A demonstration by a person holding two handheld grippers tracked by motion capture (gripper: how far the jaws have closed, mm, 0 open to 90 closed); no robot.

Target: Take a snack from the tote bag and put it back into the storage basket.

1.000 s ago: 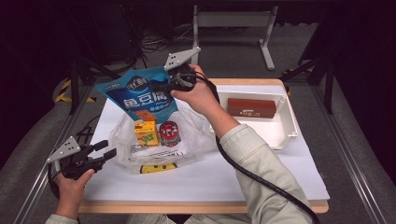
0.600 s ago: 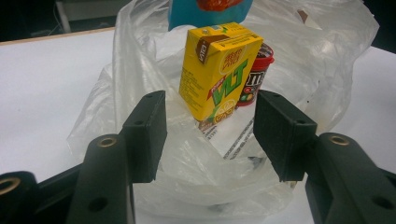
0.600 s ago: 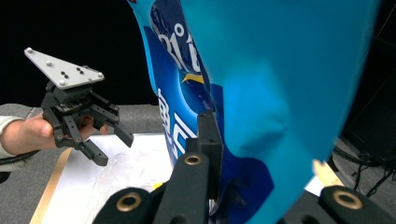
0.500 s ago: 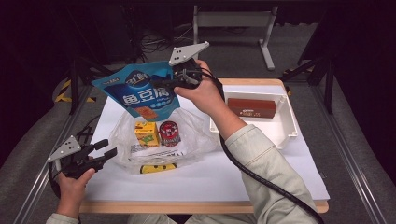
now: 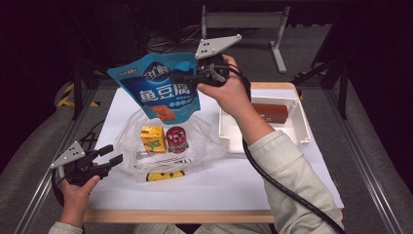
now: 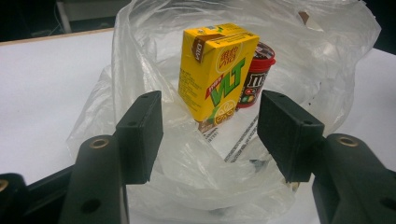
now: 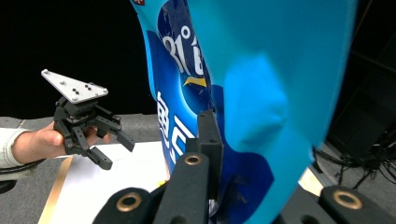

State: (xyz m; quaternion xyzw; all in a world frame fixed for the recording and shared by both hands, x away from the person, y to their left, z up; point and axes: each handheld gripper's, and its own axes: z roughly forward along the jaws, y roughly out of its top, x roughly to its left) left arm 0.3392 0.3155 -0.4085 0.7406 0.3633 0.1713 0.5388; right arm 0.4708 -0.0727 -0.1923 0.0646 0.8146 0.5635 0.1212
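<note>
Blue snack pouch [image 5: 163, 87] out, clamped in right gripper [image 5: 187, 78] – left gripper [image 5: 111, 162] jaws just been opening, empty, at plastic bag [image 5: 204, 141] – juice carton [image 5: 153, 138] and candy tub [image 5: 177, 138] left inside.

A white table top [image 5: 272, 180] with a wooden front edge sits in a dark room. On its right side rests a white rectangular tray [image 5: 297, 122], and inside it lies a long reddish-brown box [image 5: 270, 113]. A yellow item [image 5: 165, 175] with dark markings lies flat on the table near the front edge, left of centre. Beyond the table, a grey metal stand [image 5: 243, 19] rises from grey floor, with loose cables [image 5: 165, 45] beside it.
</note>
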